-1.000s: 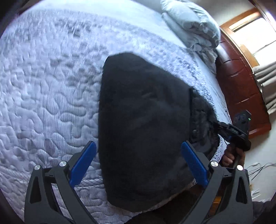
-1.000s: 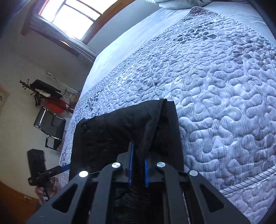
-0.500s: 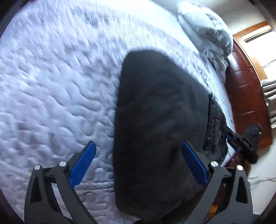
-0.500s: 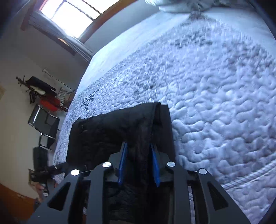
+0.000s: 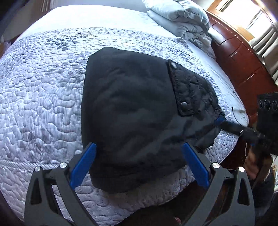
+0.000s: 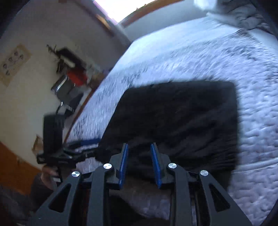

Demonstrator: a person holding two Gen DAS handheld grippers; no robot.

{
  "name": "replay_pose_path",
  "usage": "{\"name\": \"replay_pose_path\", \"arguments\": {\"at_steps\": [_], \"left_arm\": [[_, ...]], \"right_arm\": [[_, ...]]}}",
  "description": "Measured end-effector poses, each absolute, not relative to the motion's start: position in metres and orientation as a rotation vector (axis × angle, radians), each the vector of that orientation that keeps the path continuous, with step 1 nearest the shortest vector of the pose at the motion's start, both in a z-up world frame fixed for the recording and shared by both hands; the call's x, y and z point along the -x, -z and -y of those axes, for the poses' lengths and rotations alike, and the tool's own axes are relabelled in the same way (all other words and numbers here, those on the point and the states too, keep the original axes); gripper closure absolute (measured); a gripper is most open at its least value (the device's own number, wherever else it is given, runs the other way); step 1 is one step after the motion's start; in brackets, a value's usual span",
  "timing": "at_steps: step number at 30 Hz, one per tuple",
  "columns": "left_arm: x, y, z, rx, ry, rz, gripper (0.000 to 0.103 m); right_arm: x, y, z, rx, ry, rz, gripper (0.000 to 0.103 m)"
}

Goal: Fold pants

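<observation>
Left wrist view: the left gripper [image 5: 138, 162] is wide open above the black pants [image 5: 132, 118] on the bed [image 5: 43, 97]. The right gripper [image 6: 139, 164] is partly open, holding nothing.

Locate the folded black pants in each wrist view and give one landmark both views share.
Left wrist view: the folded black pants fill the centre, on the grey quilted bed, reaching between the open left gripper.
Right wrist view: the pants lie centre-right, just beyond the open right gripper.
Shared landmark: the folded pale duvet at the bed's far end.
</observation>
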State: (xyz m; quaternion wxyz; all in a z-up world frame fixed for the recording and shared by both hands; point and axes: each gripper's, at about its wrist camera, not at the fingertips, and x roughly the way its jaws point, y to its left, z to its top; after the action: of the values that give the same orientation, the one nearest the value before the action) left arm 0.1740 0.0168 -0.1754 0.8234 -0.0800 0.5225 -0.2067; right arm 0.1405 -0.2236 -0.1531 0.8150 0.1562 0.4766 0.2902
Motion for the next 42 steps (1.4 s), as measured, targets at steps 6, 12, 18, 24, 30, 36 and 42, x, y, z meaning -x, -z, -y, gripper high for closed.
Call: {"name": "replay_pose_path", "arguments": {"at_steps": [6,12,18,24,30,36,42], "left_arm": [[-0.18,0.201,-0.011,0.095,0.36,-1.154,0.003],[-0.182,0.198,-0.022,0.135,0.37,-1.165,0.003],[-0.198,0.183,-0.055,0.361,0.486,-1.167,0.003],[-0.22,0.189,-0.074,0.498,0.516,-1.204,0.003],[-0.233,0.206,-0.074,0.522,0.501,-1.257,0.003],[-0.245,0.22,-0.074,0.548,0.51,-1.286,0.003],[-0.256,0.235,-0.078,0.564,0.51,-1.327,0.003]], "right_arm": [[-0.152,0.2,0.218,-0.365,-0.548,-1.143,0.084],[-0.145,0.181,0.235,-0.405,-0.556,-1.096,0.076],[-0.141,0.141,0.293,-0.449,-0.485,-0.986,0.053],[-0.159,0.147,0.342,-0.479,-0.39,-1.005,0.048],[-0.17,0.178,0.354,-0.565,-0.388,-1.063,0.043],[-0.184,0.203,0.358,-0.643,-0.404,-1.101,0.036],[-0.194,0.227,0.368,-0.77,-0.465,-1.127,0.025]]}}
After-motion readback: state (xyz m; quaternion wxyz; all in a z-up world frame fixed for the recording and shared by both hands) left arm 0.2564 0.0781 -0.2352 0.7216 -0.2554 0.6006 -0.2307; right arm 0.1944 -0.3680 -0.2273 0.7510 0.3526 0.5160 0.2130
